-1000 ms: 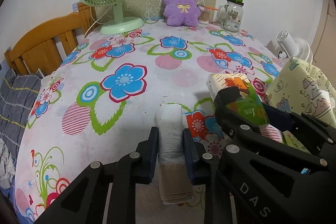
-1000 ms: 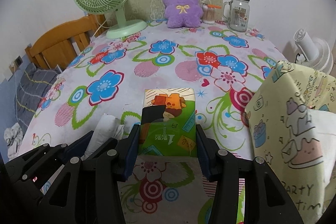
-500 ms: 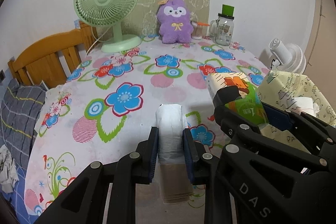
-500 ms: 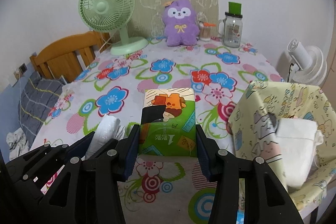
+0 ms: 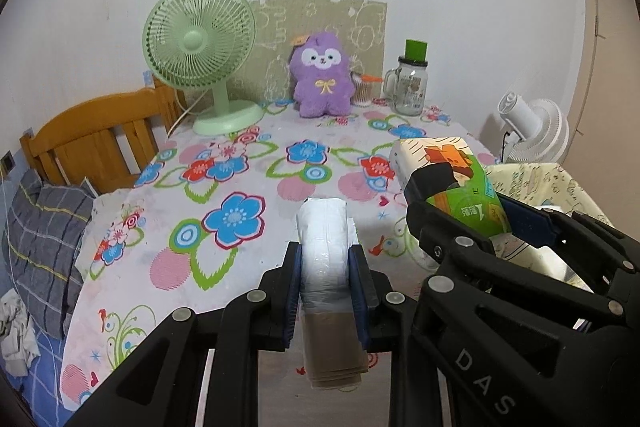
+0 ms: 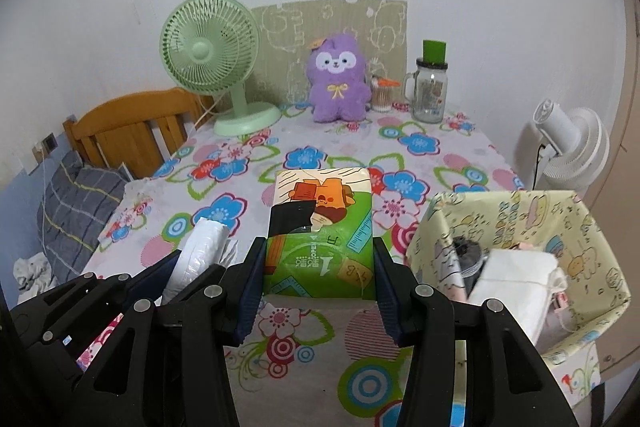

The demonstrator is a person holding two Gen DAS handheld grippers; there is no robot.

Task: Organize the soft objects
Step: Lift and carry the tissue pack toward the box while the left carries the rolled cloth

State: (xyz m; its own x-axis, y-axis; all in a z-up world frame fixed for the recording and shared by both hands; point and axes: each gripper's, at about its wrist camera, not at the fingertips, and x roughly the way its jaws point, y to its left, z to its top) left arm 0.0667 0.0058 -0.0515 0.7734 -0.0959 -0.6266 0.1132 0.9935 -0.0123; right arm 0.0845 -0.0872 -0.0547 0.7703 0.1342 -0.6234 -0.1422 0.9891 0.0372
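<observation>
My left gripper (image 5: 325, 263) is shut on a white plastic-wrapped soft pack (image 5: 325, 251), held above the flowered table (image 5: 224, 195); the same pack (image 6: 202, 251) shows at the left of the right wrist view. My right gripper (image 6: 319, 269) is shut on a green and orange tissue pack (image 6: 322, 227), which also appears at the right of the left wrist view (image 5: 456, 183). A yellow patterned fabric bin (image 6: 520, 219) stands at the right with a white bundle (image 6: 516, 283) inside. A purple plush toy (image 6: 338, 83) sits upright at the table's far edge.
A green desk fan (image 6: 212, 55) stands at the back left, a glass jar with a green lid (image 6: 430, 87) and a small cup of cotton swabs (image 6: 382, 95) at the back right. A wooden headboard (image 6: 132, 131) and grey pillow (image 6: 76, 203) lie left; a white fan (image 6: 568, 147) stands right.
Both grippers rose and drew back from the table with their packs still held. The table looks farther away, and the inside of the yellow bin has come into view.
</observation>
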